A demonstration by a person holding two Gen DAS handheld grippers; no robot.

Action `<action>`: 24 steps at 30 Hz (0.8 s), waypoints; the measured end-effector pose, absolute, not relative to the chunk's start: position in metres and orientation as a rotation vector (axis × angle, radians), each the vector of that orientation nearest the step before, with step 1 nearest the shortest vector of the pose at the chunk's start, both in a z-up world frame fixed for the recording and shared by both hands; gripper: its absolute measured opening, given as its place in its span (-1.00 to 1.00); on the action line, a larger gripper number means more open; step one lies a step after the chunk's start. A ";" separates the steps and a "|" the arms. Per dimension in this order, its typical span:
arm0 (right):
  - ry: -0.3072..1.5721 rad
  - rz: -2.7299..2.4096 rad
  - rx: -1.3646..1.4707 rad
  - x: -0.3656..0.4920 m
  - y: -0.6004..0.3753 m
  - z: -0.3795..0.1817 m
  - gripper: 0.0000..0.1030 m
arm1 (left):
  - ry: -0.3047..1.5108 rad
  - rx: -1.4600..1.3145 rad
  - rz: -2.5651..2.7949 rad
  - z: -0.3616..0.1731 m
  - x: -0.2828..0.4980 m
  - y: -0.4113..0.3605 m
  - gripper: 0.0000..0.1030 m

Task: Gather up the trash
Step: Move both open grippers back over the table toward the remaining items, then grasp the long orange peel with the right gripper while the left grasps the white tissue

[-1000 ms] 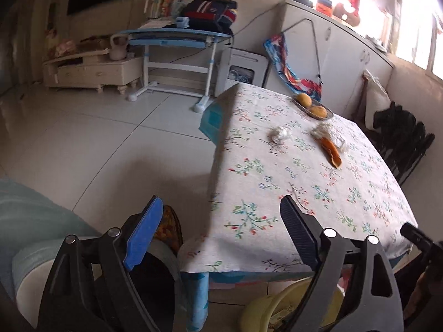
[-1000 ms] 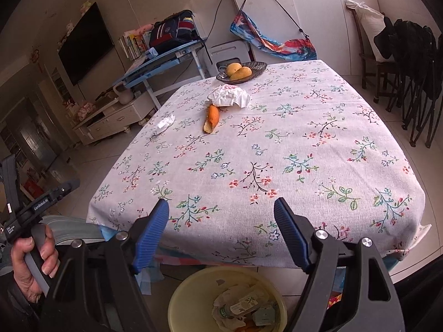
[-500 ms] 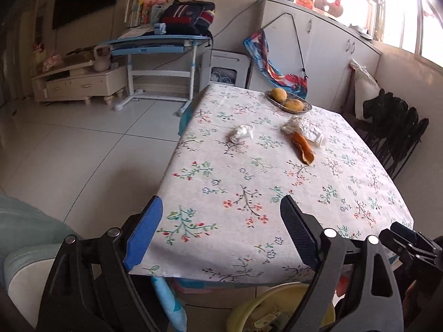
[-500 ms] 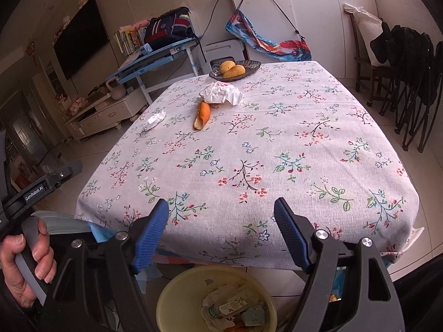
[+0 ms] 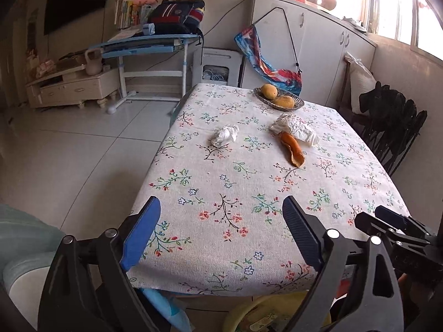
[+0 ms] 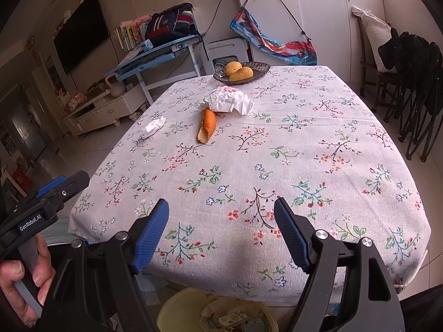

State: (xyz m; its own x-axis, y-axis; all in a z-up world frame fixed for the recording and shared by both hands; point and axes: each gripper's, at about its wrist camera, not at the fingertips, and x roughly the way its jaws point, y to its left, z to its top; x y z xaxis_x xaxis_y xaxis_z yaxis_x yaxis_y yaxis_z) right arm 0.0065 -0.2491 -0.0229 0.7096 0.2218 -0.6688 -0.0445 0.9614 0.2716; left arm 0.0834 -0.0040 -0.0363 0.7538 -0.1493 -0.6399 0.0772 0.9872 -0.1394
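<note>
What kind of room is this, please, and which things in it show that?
Most likely a family living and dining room in a home: a dining table under a flowered cloth with a fruit bowl, a wall television above a low cabinet, and a child's study desk bearing a backpack.

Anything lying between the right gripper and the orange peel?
No. From the right gripper to the orange peel the right wrist view shows only bare floral tablecloth.

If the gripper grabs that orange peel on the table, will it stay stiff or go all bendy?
Probably bendy: the orange peel looks thin and curled, so it would likely flex or flatten between the pads. It seems light, and should lift easily. One end touches the big crumpled white paper, so that might get nudged too.
</note>
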 end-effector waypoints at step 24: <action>0.916 0.261 0.105 0.156 -0.219 -0.035 0.21 | 0.861 -0.042 -0.169 -0.058 0.266 -0.036 0.58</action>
